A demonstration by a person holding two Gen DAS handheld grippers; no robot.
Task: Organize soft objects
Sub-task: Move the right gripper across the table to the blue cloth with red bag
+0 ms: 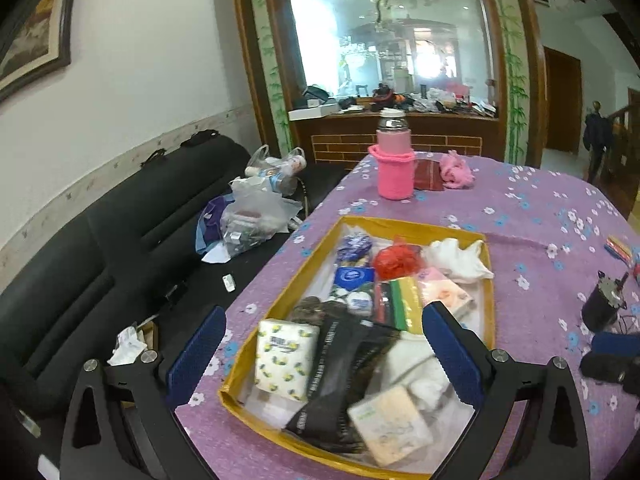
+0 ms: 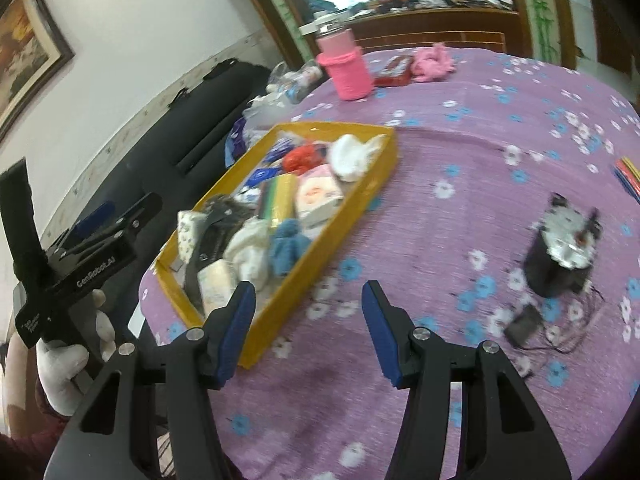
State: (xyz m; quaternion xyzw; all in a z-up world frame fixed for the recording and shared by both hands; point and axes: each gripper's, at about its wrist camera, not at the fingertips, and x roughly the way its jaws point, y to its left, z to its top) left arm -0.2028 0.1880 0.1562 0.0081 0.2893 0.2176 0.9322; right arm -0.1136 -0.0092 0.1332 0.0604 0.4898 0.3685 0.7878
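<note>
Both grippers empty with jaws spread: the left gripper (image 1: pixel 322 354) hovers over the yellow tray (image 1: pixel 489 280) of soft items, its long axis running straight ahead between the jaws, while the right gripper (image 2: pixel 308 330) has it ahead-left.

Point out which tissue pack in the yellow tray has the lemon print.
The white tissue pack with yellow lemons, at the tray's near left corner. The cream pack beside it and the pink pack farther back lack lemons.
</note>
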